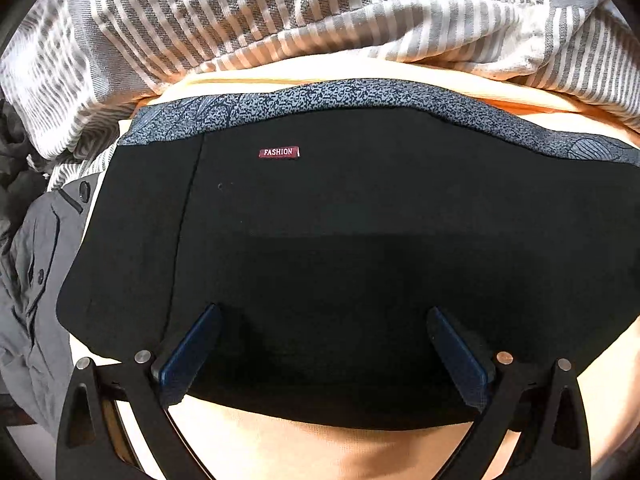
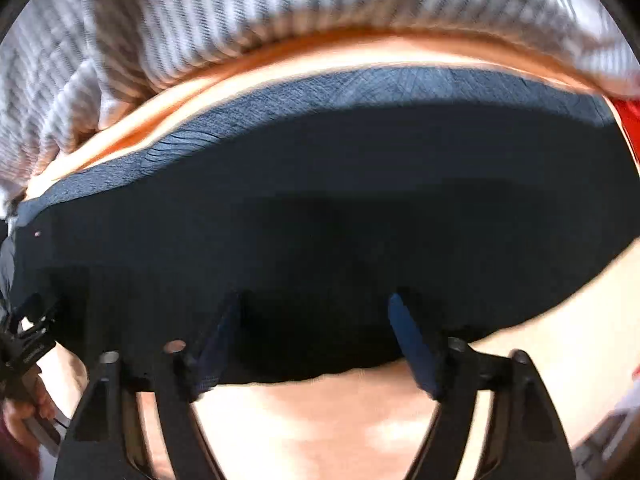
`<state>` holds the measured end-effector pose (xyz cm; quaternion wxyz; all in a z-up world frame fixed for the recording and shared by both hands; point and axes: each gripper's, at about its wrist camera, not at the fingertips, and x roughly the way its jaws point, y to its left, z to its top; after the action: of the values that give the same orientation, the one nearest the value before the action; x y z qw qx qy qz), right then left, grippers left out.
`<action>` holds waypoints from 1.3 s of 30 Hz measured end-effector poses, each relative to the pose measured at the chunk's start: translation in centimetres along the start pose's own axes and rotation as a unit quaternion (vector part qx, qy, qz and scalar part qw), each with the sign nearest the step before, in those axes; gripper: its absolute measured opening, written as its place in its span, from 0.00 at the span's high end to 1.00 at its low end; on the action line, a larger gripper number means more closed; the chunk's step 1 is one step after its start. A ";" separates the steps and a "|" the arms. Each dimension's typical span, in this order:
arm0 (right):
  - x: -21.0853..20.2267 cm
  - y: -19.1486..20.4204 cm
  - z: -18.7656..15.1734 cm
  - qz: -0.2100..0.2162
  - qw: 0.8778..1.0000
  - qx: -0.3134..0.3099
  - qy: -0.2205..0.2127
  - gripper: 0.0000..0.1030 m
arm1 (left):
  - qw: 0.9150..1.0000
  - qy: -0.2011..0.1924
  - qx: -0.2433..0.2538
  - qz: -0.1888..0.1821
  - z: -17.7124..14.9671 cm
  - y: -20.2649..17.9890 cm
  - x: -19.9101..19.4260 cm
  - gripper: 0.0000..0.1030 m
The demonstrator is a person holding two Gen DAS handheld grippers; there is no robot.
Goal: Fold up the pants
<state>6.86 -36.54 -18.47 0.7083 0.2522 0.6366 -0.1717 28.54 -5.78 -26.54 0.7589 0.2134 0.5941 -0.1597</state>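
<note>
Two spread grippers, your left (image 1: 324,312) and right (image 2: 316,300), overhang the folded black fabric pants' (image 1: 340,220) near edge; its long axis probably runs crosswise.

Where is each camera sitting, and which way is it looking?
Left wrist view: sits on the left tool, looking forward along its open fingers over the black pants, with their red label, toward the striped blanket; grey clothes lie left.
Right wrist view: sits on the right tool, open too, facing the same way, blurrier; a hand holding the other tool shows at its left edge.
Shared: pants, patterned waistband, blanket, orange sheet.
</note>
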 end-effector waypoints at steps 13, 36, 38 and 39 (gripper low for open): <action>2.1 3.1 2.4 -0.017 0.997 -0.056 0.060 0.00 | 1.000 0.020 0.002 0.000 0.9 0.8 1.4 0.00; -3.1 -7.4 0.8 0.236 0.959 0.157 -0.004 0.00 | 0.998 0.032 0.053 -0.015 2.1 -12.5 -5.2 0.00; -4.6 -8.5 0.2 0.229 0.961 0.157 -0.016 0.00 | 0.998 0.027 0.051 -0.037 2.5 -14.8 -5.8 0.00; -5.1 -8.9 0.0 0.224 0.962 0.154 -0.021 0.00 | 0.997 0.025 0.050 -0.044 2.7 -15.7 -6.0 0.00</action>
<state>1.18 -44.23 -14.63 0.6941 0.4906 0.5152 -0.1100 21.52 -20.65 -22.27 0.7247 0.2285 0.6127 -0.2172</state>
